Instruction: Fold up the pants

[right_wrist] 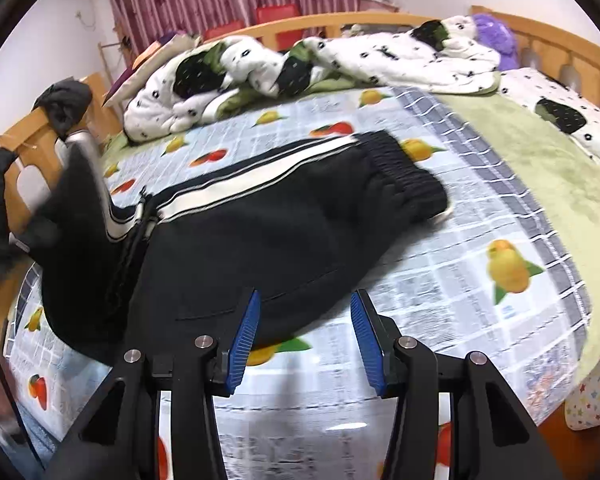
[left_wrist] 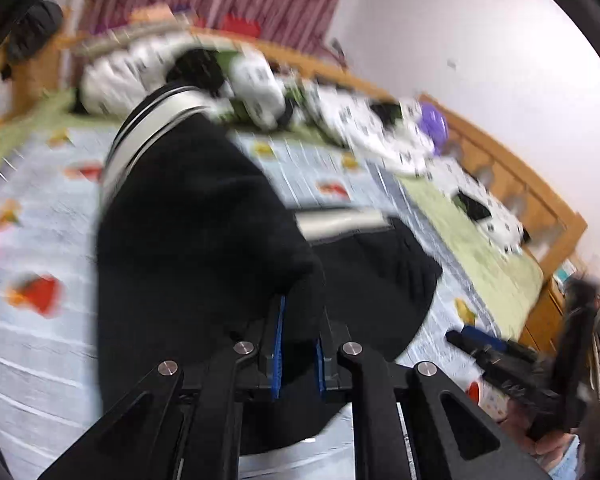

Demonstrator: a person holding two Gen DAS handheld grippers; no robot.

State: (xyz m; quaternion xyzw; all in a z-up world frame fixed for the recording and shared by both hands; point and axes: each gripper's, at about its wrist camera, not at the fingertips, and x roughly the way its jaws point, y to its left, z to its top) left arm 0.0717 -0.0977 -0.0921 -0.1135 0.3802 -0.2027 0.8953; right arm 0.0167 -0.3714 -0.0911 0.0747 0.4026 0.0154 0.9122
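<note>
Left hand-held gripper (left_wrist: 300, 344) clamped narrow on black pants (right_wrist: 284, 232), lifting a leg end above the bed sheet (right_wrist: 440, 280). Right hand-held gripper (right_wrist: 305, 340) wide apart, holding nothing, at the pants' near edge; bare sheet to its right. Sheet's newsprint unreadable; crumpled quilt (right_wrist: 340, 60) along far edge.

Bed (right_wrist: 548, 168): wooden frame, fruit-print sheet (right_wrist: 440, 280) at frame centre. On it: black pants (right_wrist: 260, 232) at centre, rumpled white quilt (right_wrist: 380, 60) along the top.
</note>
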